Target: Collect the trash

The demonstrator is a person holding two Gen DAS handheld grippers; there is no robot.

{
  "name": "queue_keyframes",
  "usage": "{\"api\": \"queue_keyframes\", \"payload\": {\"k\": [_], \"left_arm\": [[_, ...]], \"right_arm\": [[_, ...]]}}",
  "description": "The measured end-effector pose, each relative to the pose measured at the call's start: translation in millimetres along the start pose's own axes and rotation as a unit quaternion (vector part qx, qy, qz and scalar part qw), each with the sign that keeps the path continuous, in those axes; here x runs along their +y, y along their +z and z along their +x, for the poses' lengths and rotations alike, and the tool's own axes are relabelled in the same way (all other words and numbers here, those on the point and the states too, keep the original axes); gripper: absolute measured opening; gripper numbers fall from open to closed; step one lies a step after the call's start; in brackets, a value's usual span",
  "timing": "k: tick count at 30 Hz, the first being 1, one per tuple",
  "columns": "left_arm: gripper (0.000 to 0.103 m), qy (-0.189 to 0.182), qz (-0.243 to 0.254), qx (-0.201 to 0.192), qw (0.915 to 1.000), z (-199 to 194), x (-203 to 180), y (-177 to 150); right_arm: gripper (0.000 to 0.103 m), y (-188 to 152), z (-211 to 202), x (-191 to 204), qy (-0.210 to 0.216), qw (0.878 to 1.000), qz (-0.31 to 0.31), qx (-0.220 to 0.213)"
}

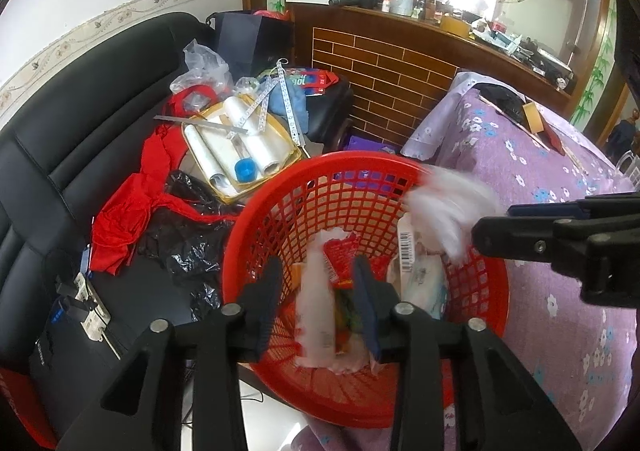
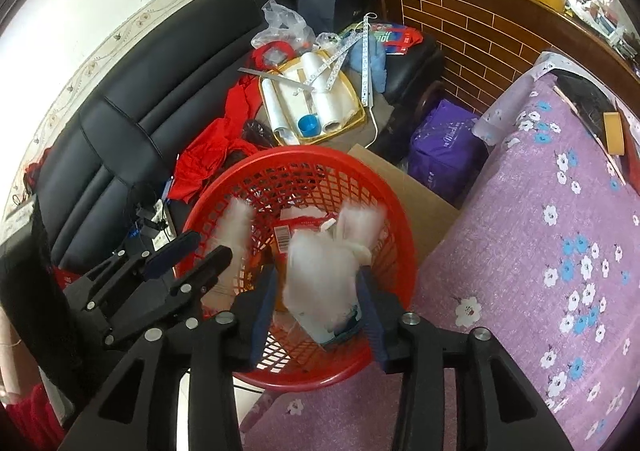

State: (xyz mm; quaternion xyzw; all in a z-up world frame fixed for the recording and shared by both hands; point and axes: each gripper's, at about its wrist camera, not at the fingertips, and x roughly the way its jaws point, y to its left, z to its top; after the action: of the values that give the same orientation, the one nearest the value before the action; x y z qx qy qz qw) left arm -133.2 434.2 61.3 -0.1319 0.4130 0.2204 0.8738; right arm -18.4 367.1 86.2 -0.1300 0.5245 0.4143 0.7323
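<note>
1. Left wrist view: the left gripper (image 1: pixel 316 291) is hanging over the round red plastic lattice basket (image 1: pixel 486 291), its jaws standing partly apart. A blurred white paper or plastic piece (image 1: pixel 318 303) is showing between the blue pads, but I cannot tell whether they are pressing on it; it looks to be dropping free into the basket.
2. Same view: the basket is leaning against the purple flowered bedcover (image 1: pixel 540 171), probably so both hands can reach it. It is already holding wrappers, a barcoded packet (image 1: pixel 406 249) and a wipes pack.
3. Same view: the right gripper (image 1: pixel 486 227) is reaching in from the right edge, with a smeared crumpled white tissue wad (image 1: pixel 448 211) just beside its tips, over the basket's far rim.
4. Right wrist view: the right gripper (image 2: pixel 320 291) is pointing down into the red basket (image 2: pixel 396 207), jaws partly apart. The white tissue wad (image 2: pixel 320 271) is sitting between the fingers, blurred, so a grip is uncertain; I judge it is being let go.
5. Same view: the left gripper (image 2: pixel 200 251) is lying alongside on the left, over the basket's near rim, with a blurred white piece (image 2: pixel 236 223) just past its tips.
6. Same view: the black leather sofa (image 2: pixel 120 123) behind is carrying a yellow tray of white rolls (image 2: pixel 312 103) and a red cloth (image 2: pixel 208 159), well apart from both grippers.
</note>
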Motion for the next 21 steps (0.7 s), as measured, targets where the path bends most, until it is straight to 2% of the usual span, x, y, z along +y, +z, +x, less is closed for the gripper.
{"api": "queue_keyframes", "payload": {"k": [8, 13, 18, 21], "left_arm": [[0.062, 0.009, -0.009, -0.004, 0.9999, 2.6, 1.3, -1.3], [0.079, 0.018, -0.013, -0.012, 0.9997, 0.6, 2.9, -0.9], [0.086, 0.037, -0.023, -0.020, 0.9989, -4.1, 6.3, -1.4], [0.094, 0.049, -0.034, -0.028, 0.9978, -7.4, 10.0, -1.4]], "right_arm": [[0.048, -1.3, -7.6, -12.0, -0.015, 1.000, 0.019, -0.010], [0.064, -3.2, -12.1, -12.4, -0.030, 0.999, 0.023, -0.020], [0.074, -7.3, -20.8, -14.7, -0.056, 0.997, 0.030, -0.033], [0.080, -10.5, -27.7, -17.7, -0.081, 0.995, 0.035, -0.044]]}}
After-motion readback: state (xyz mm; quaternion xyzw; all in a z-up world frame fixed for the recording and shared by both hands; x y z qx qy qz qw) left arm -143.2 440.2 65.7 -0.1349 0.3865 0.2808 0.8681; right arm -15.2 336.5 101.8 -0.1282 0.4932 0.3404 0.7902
